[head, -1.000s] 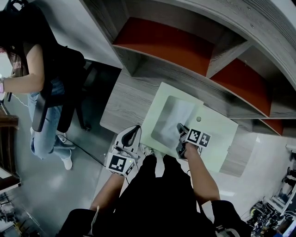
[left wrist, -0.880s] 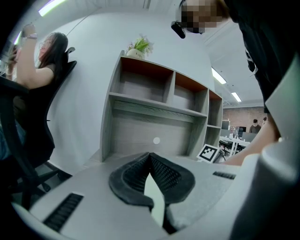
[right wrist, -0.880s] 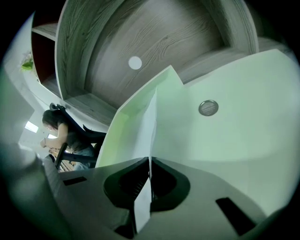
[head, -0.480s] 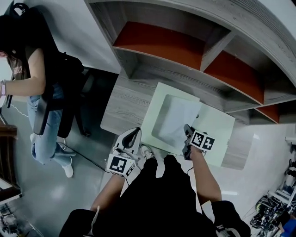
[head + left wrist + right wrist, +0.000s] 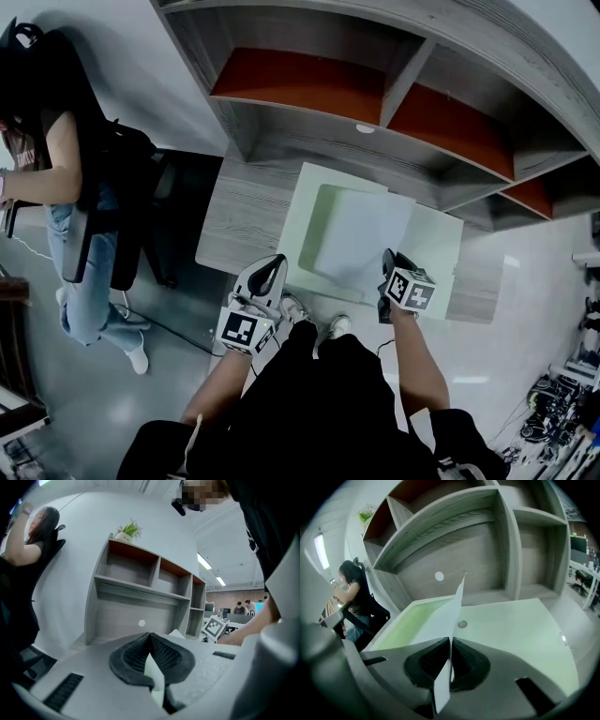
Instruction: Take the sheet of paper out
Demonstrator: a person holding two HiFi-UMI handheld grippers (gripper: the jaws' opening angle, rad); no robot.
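Pinching the sheet of paper (image 5: 446,613) at its near edge, the right gripper (image 5: 450,641) has its jaws pressed together on it, and the white sheet runs edge-on up between the dark pads toward the shelf unit (image 5: 487,541). In the head view the right gripper (image 5: 387,257) sits at the sheet's near right corner, and the sheet of paper (image 5: 361,232) slants across the middle of the pale green folder (image 5: 433,246), its left part over the folder's open pocket (how much of it is inside the pocket cannot be told). The folder lies flat on the grey wood-grain desk (image 5: 239,202), in front of the shelf unit (image 5: 309,131) with its red-backed compartments. From the right gripper view the pale green folder (image 5: 515,630) spreads out beneath the sheet, with a small round snap (image 5: 461,624) just beside the paper's edge.

The left gripper (image 5: 274,264) is at the folder's near left corner. Its own view shows the left gripper (image 5: 150,639) clenched on a thin pale green edge of the folder (image 5: 153,673), the jaws closed tight around it.

A small white disc (image 5: 439,576) sits on the shelf unit's back panel. A seated person (image 5: 66,178) is off to the left, well apart from the desk
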